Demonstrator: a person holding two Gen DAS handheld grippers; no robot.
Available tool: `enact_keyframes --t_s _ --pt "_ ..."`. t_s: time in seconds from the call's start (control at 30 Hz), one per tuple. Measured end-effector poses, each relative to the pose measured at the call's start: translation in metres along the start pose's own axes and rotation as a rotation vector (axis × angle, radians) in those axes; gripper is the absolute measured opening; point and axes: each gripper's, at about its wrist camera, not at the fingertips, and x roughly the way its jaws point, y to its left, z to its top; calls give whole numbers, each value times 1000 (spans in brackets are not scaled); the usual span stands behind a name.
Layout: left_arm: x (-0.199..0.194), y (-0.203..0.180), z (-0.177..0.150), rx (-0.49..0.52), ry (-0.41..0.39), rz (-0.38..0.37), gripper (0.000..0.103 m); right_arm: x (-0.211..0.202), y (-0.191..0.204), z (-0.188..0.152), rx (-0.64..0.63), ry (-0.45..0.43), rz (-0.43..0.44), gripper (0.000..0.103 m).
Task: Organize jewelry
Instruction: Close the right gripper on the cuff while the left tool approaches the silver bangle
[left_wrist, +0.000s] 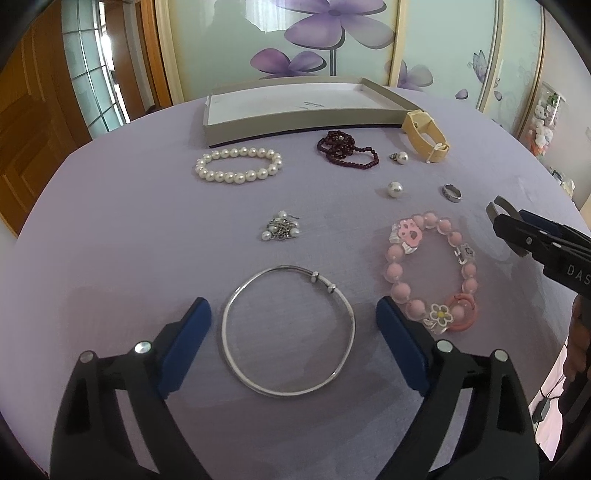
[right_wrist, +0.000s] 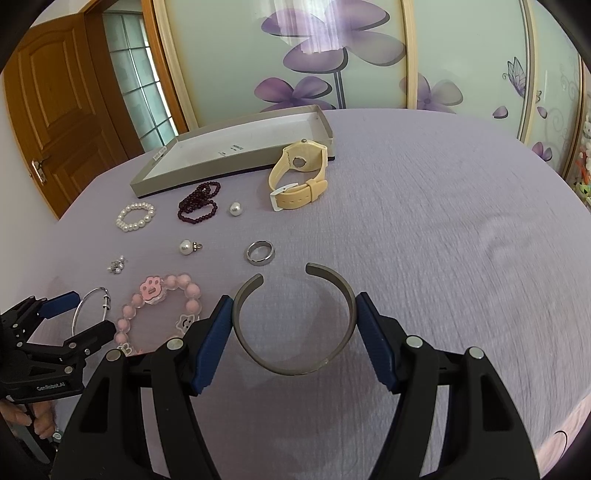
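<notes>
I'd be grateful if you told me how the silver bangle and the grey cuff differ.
The silver bangle is a thin closed hoop of wire; the grey cuff is a flat band with a gap. The bangle lies free between the open left gripper; the cuff is clamped by the right gripper. Both are metal-looking wristwear.

Landmark: shallow grey tray (left_wrist: 295, 122), white inside, lying flat at the far side of the purple cloth.

- Beige watch (right_wrist: 295, 173) on its side, touching the tray's right corner.
- Dark red bead string (left_wrist: 347, 149), bunched, just in front of the tray.
- White pearl bracelet (left_wrist: 238, 166), flat loop, near the tray's front left.
- Two pearl earrings (left_wrist: 400, 158) (left_wrist: 394, 189), right of the red beads.
- Silver ring (left_wrist: 452, 192), further right.
- Small silver-and-pearl cluster (left_wrist: 282, 229), further forward.
- Thin silver bangle (left_wrist: 288, 332), flat, well forward of the tray.
- Pink bead bracelet (left_wrist: 430, 273) with charms, right of the bangle.
- Grey open cuff (right_wrist: 295, 321), gap facing the tray.
</notes>
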Motion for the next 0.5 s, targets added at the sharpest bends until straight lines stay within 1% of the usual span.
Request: enact_keyframes --t_s 0.13,0.3,0.47,0.5 --pt "0 -1 0 3 0 -1 90 0 0 0 4 -1 3 68" --pt "-1 -1 1 7 -5 -7 80 -2 0 0 4 -1 7 68" --pt "-1 -1 2 5 -6 -4 77 -3 1 0 4 -3 7 68" --pt "-1 -1 2 4 -7 -3 75 -3 1 0 4 -3 7 68"
